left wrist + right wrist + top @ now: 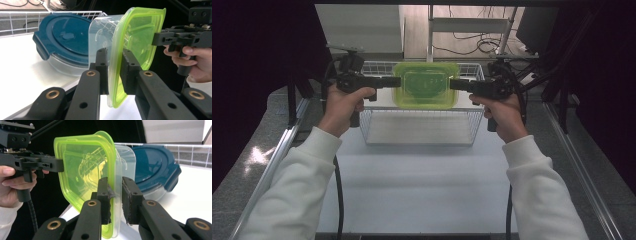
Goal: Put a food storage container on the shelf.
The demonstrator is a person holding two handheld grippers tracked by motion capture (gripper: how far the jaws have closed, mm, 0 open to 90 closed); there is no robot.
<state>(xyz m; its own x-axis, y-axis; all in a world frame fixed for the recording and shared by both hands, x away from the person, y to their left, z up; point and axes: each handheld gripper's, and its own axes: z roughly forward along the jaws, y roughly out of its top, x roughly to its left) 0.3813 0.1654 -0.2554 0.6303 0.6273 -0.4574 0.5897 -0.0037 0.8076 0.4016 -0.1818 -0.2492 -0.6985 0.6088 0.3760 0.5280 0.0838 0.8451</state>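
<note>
On the counter [422, 190] a wire basket [422, 131] stands toward the far side, in the middle. A lidded container [426, 85] hangs above the basket's far half, between the left gripper [394, 82] at its left edge and the right gripper [456, 84] at its right edge, each with its jaws astride the lid's rim. A round lidded box [65, 37] rests behind the container, tilted against the basket's far wall. The person's forearms reach in from the near side, one on each flank of the basket.
</note>
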